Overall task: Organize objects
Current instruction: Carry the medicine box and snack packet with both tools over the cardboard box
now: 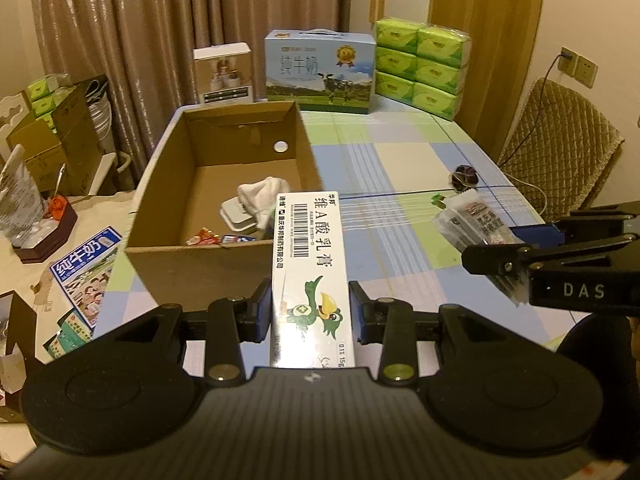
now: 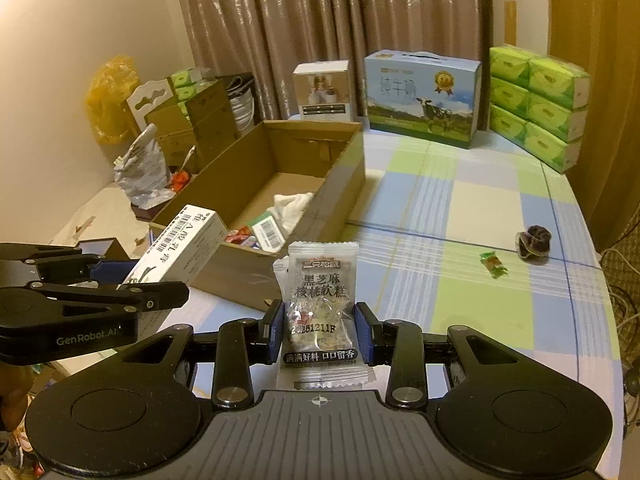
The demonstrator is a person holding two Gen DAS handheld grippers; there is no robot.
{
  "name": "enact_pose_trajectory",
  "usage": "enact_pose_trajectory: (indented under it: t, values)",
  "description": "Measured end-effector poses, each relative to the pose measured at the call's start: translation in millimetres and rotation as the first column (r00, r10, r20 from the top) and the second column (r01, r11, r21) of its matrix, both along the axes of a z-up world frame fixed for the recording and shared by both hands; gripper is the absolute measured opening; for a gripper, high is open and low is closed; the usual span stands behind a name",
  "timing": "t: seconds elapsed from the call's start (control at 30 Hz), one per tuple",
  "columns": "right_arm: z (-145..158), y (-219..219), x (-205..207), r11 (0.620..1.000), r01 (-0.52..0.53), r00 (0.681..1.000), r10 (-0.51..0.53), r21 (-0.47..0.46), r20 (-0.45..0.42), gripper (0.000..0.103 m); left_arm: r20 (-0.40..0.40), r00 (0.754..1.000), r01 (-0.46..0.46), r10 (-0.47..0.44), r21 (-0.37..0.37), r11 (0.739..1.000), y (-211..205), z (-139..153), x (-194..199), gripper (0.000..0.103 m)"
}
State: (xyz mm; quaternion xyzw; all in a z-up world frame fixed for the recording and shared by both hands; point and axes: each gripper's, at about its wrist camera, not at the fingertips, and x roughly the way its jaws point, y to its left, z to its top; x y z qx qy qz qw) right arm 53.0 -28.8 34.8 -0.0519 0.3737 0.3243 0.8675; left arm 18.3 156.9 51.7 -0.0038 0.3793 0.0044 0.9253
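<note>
**Both jaws loaded, held near the cardboard box**

Left gripper (image 1: pixel 312 312): jaws narrowly open, blue pads clamped on both long sides of a white ointment carton (image 1: pixel 310 264). Carton sits at lower center of the left wrist view, long axis running straight away from the camera, barcode end pointing up-frame toward the near wall of the open cardboard box (image 1: pixel 224 258). In the right wrist view the same carton (image 2: pixel 180 248) appears at left center, tilted, far end toward the box.

Right gripper (image 2: pixel 320 332): jaws narrowly open, pads pinching the sides of a clear snack packet (image 2: pixel 318 300). Packet stands upright at lower center, long axis along the fingers, crimped top edge pointing up-frame, printed face toward the camera.

Box sits on the checked desk (image 2: pixel 460 208), upper left of center; inside are a white cloth (image 1: pixel 260 194) and small items.

On the desk at right of the right wrist view: a green candy (image 2: pixel 493 264) and a dark round item (image 2: pixel 534 242), near each other, well apart from the box.

Back of desk: milk carton case (image 2: pixel 420 96), green tissue packs (image 2: pixel 536 104).
</note>
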Motion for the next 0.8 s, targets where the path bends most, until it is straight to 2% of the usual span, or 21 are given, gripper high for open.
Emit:
enact_pose_trajectory:
  t: [0.37,0.8]
  values:
    - [5.5,28.6,1.5,0.999,-0.049,0.999,0.049,0.007,0.009,0.034,0.009,0.999,-0.047,0.047,0.011,0.999,27.7,9.9,-2.1,0.033]
    - [12.1,53.6,5.6,0.996,-0.087,0.996,0.086,0.006,0.027,0.034,0.008,0.998,-0.067,0.067,0.015,0.998,42.0,13.1,2.7,0.033]
